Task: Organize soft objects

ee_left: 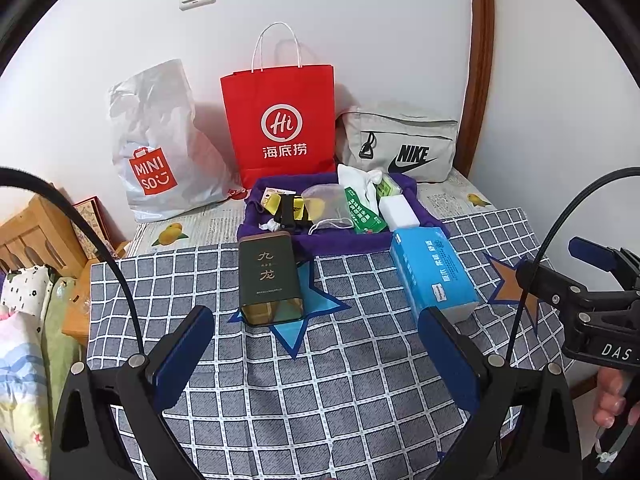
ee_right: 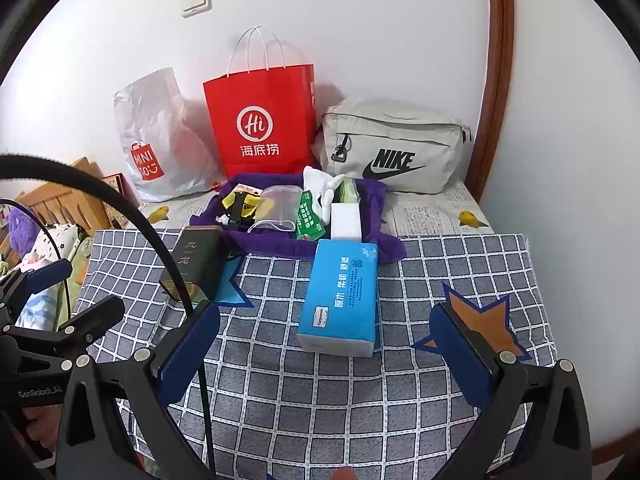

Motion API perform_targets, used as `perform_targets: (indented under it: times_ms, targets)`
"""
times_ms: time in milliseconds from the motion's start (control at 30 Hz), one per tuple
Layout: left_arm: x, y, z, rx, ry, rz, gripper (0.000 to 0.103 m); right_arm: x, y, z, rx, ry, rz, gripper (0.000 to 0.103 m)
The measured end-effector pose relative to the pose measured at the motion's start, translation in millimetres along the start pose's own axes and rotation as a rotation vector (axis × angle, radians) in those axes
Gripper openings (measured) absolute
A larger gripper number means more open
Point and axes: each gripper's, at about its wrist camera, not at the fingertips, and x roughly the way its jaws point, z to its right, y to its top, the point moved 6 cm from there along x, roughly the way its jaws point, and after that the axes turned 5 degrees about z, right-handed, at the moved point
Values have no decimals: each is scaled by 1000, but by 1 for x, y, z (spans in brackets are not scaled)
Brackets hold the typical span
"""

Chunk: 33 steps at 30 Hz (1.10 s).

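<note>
A blue tissue pack (ee_left: 434, 274) (ee_right: 342, 300) lies on the checked cloth, just ahead of my right gripper (ee_right: 326, 354). To its left a dark green tin (ee_left: 269, 280) (ee_right: 198, 266) lies on a blue star patch (ee_left: 304, 312). Behind both, a purple tray (ee_left: 280, 240) (ee_right: 276, 244) holds a white sponge block (ee_left: 398, 212) (ee_right: 346, 220), a green packet (ee_left: 364, 212) (ee_right: 309, 218), a clear pouch (ee_left: 326, 206) (ee_right: 276, 204) and yellow-black items (ee_left: 286, 206). My left gripper (ee_left: 316, 346) stands open over bare cloth. Both grippers hold nothing.
Against the wall stand a MINISO plastic bag (ee_left: 160, 144) (ee_right: 156, 140), a red paper bag (ee_left: 280, 120) (ee_right: 260, 120) and a grey Nike pouch (ee_left: 400, 144) (ee_right: 394, 146). An orange star patch (ee_right: 480, 320) lies at right. Bedding and wooden furniture (ee_left: 36, 232) are beyond the left edge.
</note>
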Motion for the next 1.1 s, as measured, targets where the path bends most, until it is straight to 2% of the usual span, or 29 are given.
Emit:
perform_targets:
  times_ms: [1100]
  targets:
    - [3, -3, -6, 9, -17, -9, 103, -1, -2, -3, -2, -8, 0, 103]
